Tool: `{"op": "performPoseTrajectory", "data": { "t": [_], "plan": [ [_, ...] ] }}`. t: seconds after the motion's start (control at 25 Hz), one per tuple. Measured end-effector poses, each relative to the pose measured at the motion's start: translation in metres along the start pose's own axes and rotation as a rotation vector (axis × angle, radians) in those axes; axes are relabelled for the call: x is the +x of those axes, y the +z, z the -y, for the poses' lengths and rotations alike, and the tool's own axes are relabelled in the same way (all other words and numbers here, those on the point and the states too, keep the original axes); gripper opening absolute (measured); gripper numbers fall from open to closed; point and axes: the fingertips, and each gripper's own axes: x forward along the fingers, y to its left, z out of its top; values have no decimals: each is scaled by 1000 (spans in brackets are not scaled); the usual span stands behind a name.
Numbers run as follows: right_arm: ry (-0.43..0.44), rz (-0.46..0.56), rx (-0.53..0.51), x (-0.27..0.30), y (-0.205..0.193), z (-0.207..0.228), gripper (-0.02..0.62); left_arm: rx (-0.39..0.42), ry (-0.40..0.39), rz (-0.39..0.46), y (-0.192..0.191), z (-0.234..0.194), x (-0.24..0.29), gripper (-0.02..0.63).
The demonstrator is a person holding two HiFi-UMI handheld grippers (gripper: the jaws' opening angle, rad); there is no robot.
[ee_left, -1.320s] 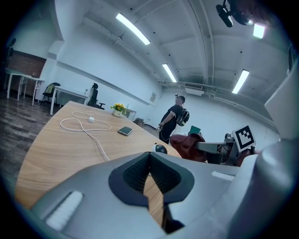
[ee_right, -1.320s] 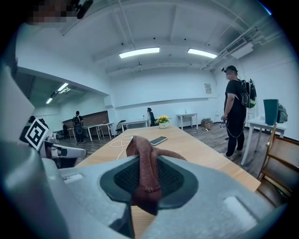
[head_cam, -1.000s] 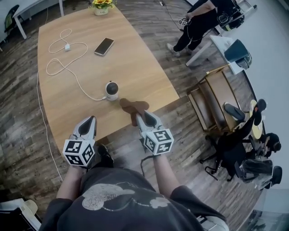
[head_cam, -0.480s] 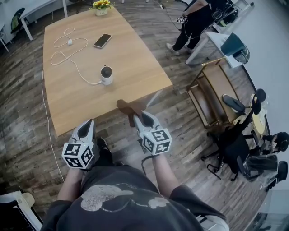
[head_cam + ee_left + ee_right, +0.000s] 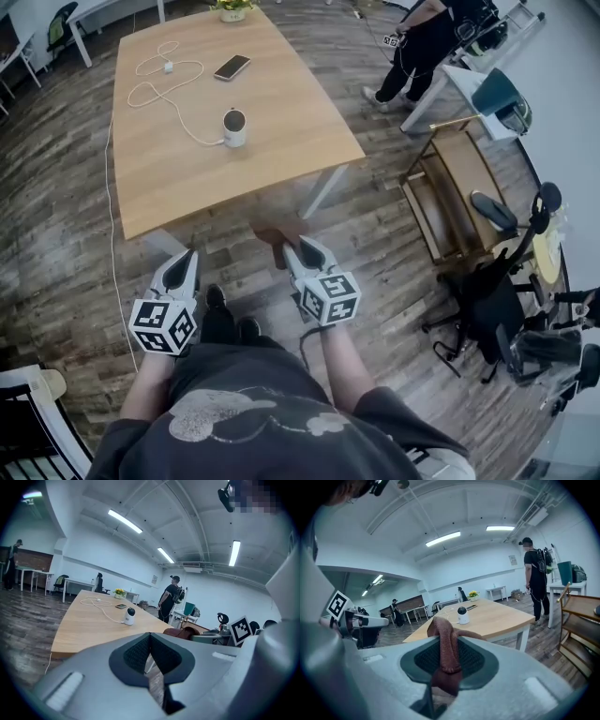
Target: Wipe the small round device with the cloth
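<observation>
Now drawn back from the table (image 5: 281,112), right hand-held gripper (image 5: 292,247) pinching cloth (image 5: 273,233), left hand-held gripper (image 5: 185,258) closed, empty.

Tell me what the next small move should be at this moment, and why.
Probably carry the right gripper forward over the table. It is shut on the cloth, yet it hangs short of the table's near edge, and the small round device stands well apart from the cloth on the tabletop. The left gripper is shut and empty.
</observation>
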Motion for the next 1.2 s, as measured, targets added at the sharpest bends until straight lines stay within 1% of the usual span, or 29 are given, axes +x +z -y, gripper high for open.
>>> {"op": "performPoseTrajectory", "data": {
  "t": [0.12,0.24,0.44,0.64,0.84,1.2],
  "plan": [
    [6,12,13,-6,-1,-6,78,7,6,-8,-3,5,-15,18],
    [16,17,0,-8,2,-14,78,-3,2,-11,-4,9,-21,18],
    [7,8,2,-10,0,-21,78,3,-51,-14,-2,22,-20,18],
    [-17,-4,-25,-20,-7,-38,78,-8,-86,-10,-8,22,-35,18],
    [-52,13,-35,-39,-11,-69,78,-24,-96,-4,-16,13,-66,18],
    [-100,34,-41,-84,-29,-122,75,-22,-131,13,-32,15,-130,18]
  ]
}}
